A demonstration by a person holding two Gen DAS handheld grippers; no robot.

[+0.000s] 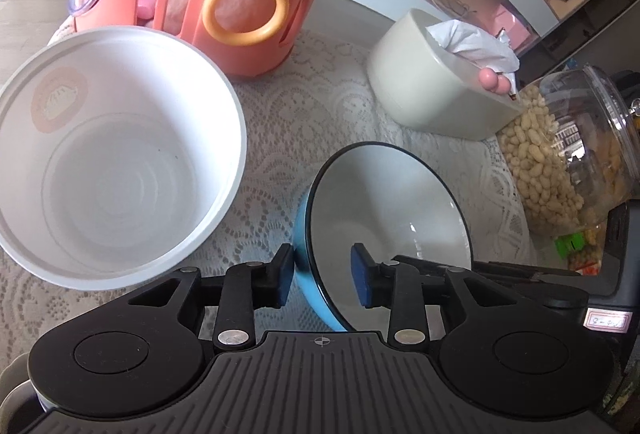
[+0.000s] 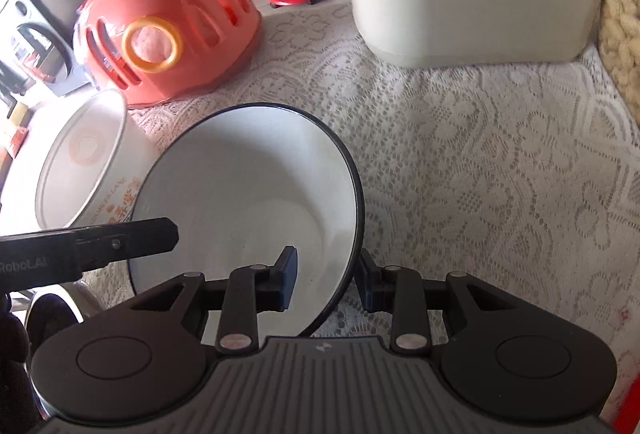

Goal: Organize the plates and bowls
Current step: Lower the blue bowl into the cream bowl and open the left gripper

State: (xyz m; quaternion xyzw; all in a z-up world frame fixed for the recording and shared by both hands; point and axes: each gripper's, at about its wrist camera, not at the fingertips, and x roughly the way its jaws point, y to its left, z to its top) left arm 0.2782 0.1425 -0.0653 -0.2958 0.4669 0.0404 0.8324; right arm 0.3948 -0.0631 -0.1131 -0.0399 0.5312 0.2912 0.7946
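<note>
Your right gripper [image 2: 326, 280] clamps the blue bowl [image 2: 256, 194] rim between its pads. Your left gripper [image 1: 324, 280] straddles the opposite rim, released. Keep it clear while lifting.

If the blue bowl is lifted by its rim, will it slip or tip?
The blue bowl looks glossy, so it may slip in the pads. It already sits tilted on the lace cloth, with both grippers straddling opposite sides of its rim, so it could swing once raised. It seems rigid, perhaps breakable.
</note>
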